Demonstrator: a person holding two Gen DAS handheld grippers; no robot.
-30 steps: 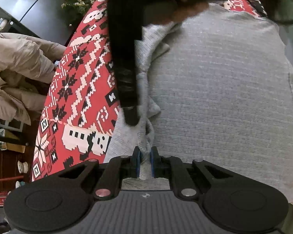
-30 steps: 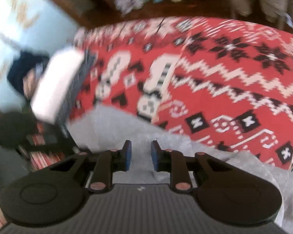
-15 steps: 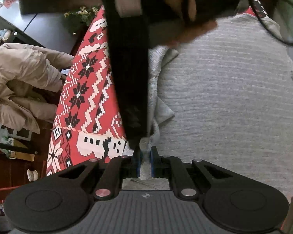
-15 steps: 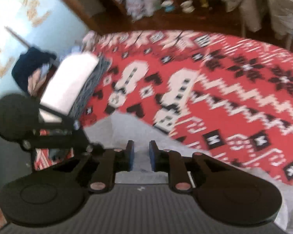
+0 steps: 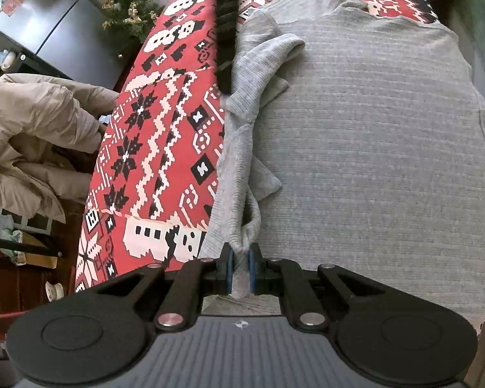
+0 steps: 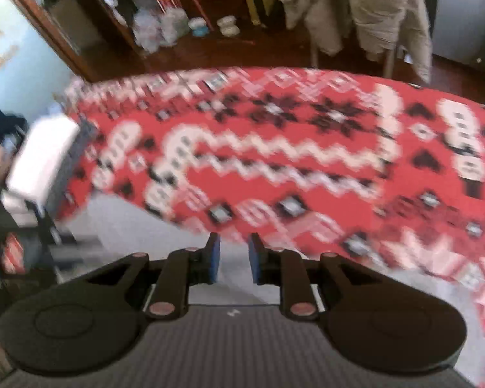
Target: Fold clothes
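Grey knit top (image 5: 371, 148) lay spread flat on red patterned cloth (image 5: 165, 148), sleeve folded inward along its left edge. Left gripper (image 5: 240, 270) clamped on bunched sleeve fabric at near edge. Right gripper (image 6: 232, 257) stood with pads apart, nothing between them, above grey top's edge; view blurred. Beige jacket (image 5: 32, 142) heaped beside table.

Your bench wears a red patterned cloth (image 5: 165, 148) with black-and-white motifs. Off its left edge you've got a beige puffy jacket (image 5: 32, 135) heaped up, tinsel garland (image 5: 126, 3) against a grey cabinet (image 5: 48, 22). Right view: blurred shelves with jars and bowls (image 6: 197, 26).
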